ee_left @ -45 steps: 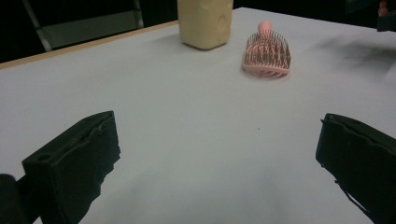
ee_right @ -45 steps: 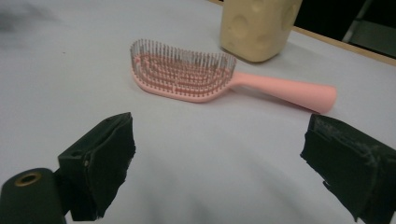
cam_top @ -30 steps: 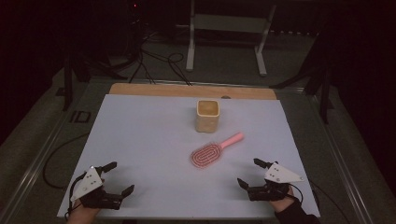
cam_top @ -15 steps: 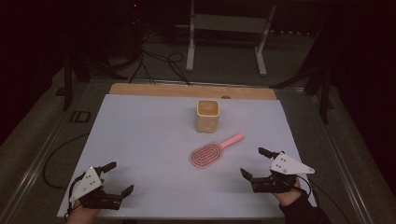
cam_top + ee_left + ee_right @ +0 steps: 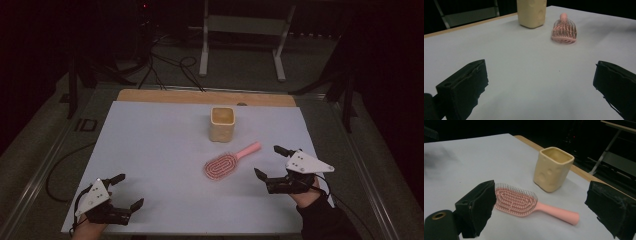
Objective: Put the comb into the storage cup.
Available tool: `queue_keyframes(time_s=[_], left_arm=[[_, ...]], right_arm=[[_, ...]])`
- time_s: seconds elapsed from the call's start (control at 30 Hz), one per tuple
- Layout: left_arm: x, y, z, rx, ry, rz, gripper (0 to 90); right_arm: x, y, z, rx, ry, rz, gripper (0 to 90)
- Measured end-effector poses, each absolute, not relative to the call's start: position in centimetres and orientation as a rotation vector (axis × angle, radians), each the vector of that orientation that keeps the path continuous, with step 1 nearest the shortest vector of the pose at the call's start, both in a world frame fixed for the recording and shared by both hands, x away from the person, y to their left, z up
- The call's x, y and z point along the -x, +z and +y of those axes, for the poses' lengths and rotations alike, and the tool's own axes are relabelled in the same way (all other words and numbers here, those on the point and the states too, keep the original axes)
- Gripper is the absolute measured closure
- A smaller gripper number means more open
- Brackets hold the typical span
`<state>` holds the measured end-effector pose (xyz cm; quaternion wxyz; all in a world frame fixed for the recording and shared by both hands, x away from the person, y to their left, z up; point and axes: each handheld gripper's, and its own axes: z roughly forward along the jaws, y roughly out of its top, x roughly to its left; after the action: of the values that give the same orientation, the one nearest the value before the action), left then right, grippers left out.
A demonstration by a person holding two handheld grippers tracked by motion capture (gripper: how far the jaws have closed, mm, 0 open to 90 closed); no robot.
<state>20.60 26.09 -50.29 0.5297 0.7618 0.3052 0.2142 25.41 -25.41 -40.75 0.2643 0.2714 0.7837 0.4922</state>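
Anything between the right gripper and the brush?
Nothing: bare white table sheet separates the open right gripper from the pink hairbrush, as the high view shows.

A darkened lab or recording studio: a table [image 5: 150, 150] covered by a white sheet stood under dim light, cables [image 5: 170, 65] trailed across the grey floor beyond its far edge, and a metal stand [image 5: 245, 30] rose in the black background.
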Motion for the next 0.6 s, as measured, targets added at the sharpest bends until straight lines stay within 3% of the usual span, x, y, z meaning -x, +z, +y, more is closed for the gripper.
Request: queue_keyframes(time_s=[0.6], left_arm=[[-20.6,-50.3,26.1,-1.816,0.509,0.724,0.0]], right_arm=[[-28.9,-39.9,-24.2,-0.699,1.288,2.137,9.2]])
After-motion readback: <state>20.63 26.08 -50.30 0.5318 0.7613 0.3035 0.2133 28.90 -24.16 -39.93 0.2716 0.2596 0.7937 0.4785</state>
